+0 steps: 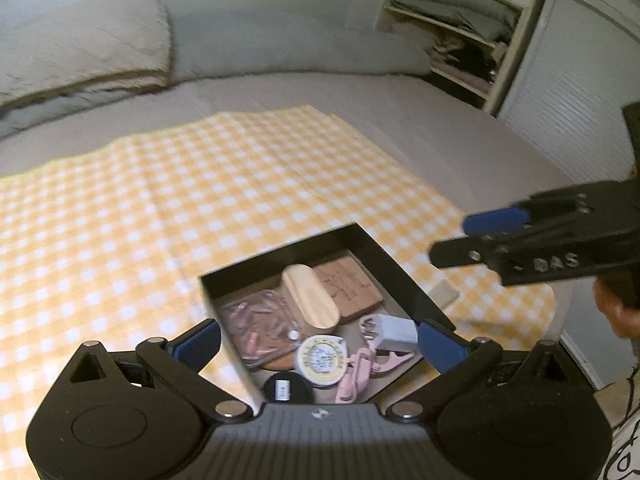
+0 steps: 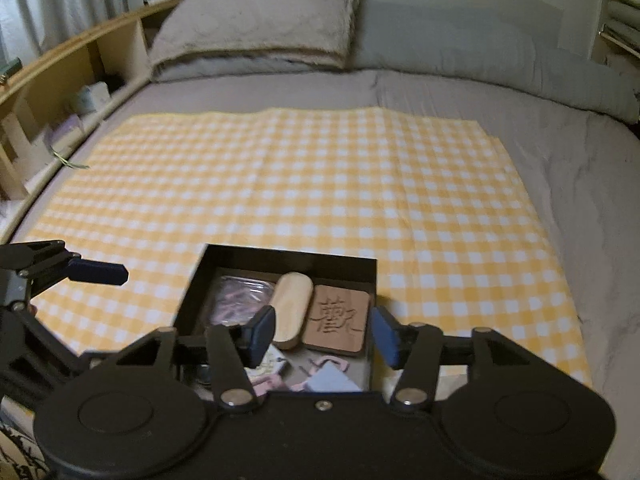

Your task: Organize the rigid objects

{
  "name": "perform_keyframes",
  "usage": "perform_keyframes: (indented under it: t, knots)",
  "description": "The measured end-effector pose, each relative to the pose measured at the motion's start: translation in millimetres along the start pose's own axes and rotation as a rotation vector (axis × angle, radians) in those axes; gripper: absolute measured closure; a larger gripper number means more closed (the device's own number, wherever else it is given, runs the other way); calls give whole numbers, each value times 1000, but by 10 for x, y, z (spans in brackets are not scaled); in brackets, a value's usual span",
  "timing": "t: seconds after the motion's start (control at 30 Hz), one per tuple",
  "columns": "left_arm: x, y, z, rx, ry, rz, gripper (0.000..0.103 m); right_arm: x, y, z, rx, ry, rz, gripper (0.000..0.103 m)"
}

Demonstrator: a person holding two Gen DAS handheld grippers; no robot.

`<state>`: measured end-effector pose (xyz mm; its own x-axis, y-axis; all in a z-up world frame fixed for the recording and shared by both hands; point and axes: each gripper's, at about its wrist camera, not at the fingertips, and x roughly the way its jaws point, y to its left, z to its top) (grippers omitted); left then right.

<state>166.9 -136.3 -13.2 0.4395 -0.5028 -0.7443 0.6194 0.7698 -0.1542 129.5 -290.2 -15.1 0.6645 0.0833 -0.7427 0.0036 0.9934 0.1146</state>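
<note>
The supporting surface is a bed [image 2: 460, 92] with a grey sheet. At its head lie a folded beige blanket [image 2: 256, 20] and, beside it, a grey duvet [image 2: 480, 52]. A yellow-and-white checked cloth [image 2: 320, 184] is spread flat over the middle of the sheet. A black open-topped box [image 2: 288, 258] stands on the near part of the cloth. A small pale block [image 1: 443, 293] lies on the cloth just beside the box's right wall.
</note>
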Motion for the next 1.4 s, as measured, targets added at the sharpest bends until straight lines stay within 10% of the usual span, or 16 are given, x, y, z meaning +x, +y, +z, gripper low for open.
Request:
perform_keyframes:
  t: [0.5,1.4]
  knots:
    - [-820,-49,-175,-91,-122,174,0,-611,61,-412,65,-133,19,13]
    - [-1240,-384,-780,-139,-239,364,0,-973,290,-1029,51,-339,-55,0]
